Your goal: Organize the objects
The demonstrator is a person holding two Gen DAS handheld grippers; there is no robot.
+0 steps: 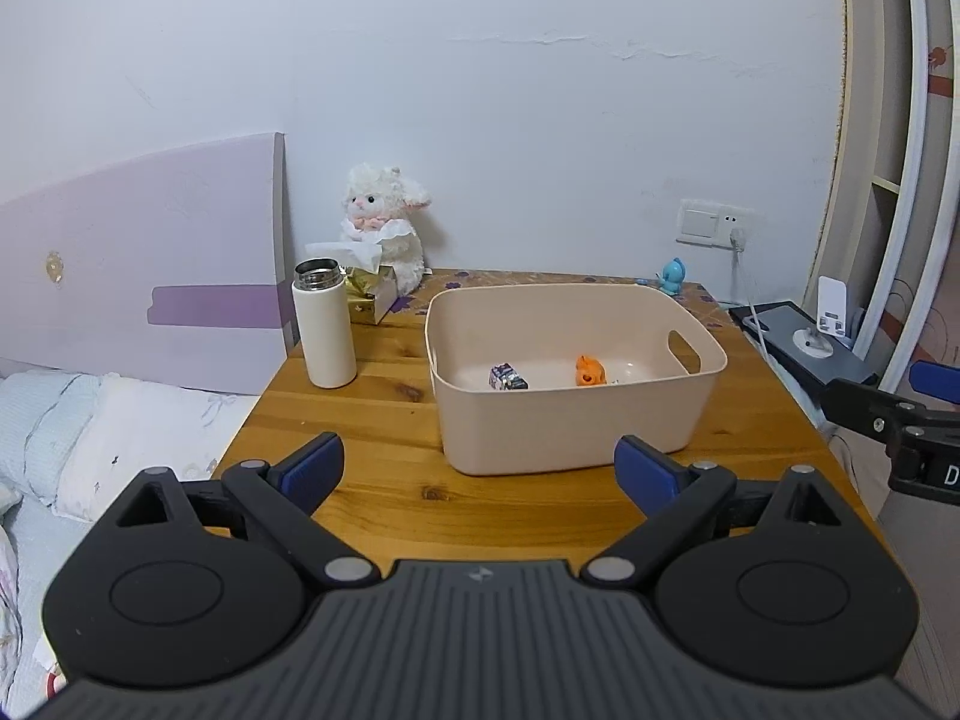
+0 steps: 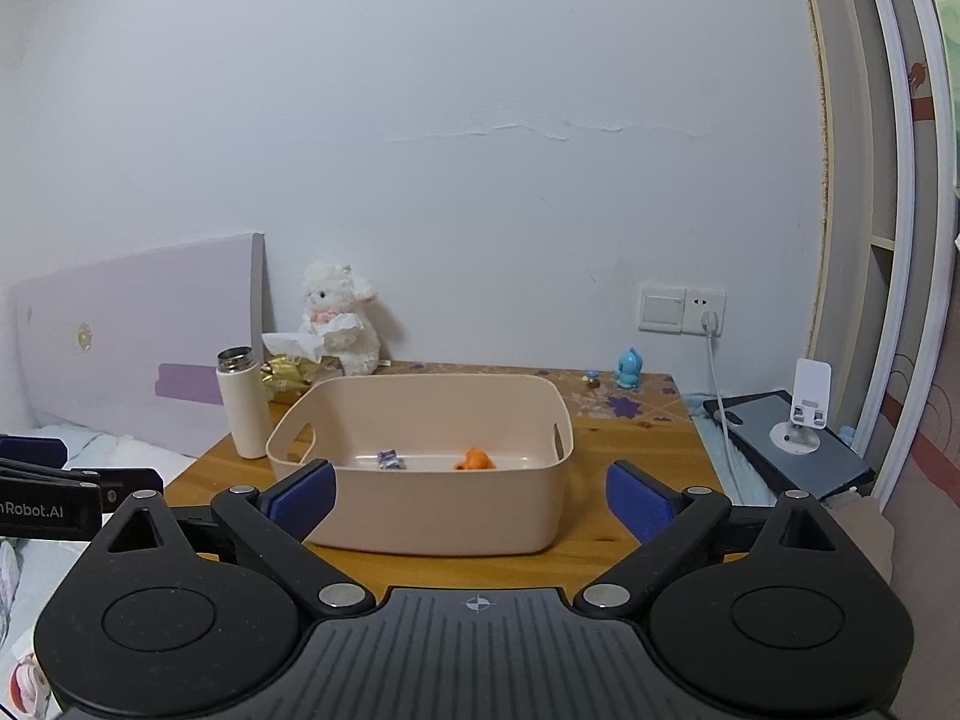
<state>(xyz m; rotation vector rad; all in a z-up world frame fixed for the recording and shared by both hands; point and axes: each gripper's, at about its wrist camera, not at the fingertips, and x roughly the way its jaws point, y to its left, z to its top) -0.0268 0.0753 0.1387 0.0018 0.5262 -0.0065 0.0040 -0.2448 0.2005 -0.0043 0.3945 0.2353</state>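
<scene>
Both wrist views face the bin (image 1: 576,420) from nearby.

Bedroom — bed (image 1: 90,420) (lilac headboard (image 1: 150,264)) beside wooden table (image 1: 384,420).

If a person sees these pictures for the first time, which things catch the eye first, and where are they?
The eye falls first on the beige plastic bin in the middle of the wooden table, with a small orange toy and a little purple packet inside it. Next comes the white plush lamb at the back left against the wall, with a white bottle in front of it. Both the left gripper and the right gripper are open and hold nothing.
</scene>
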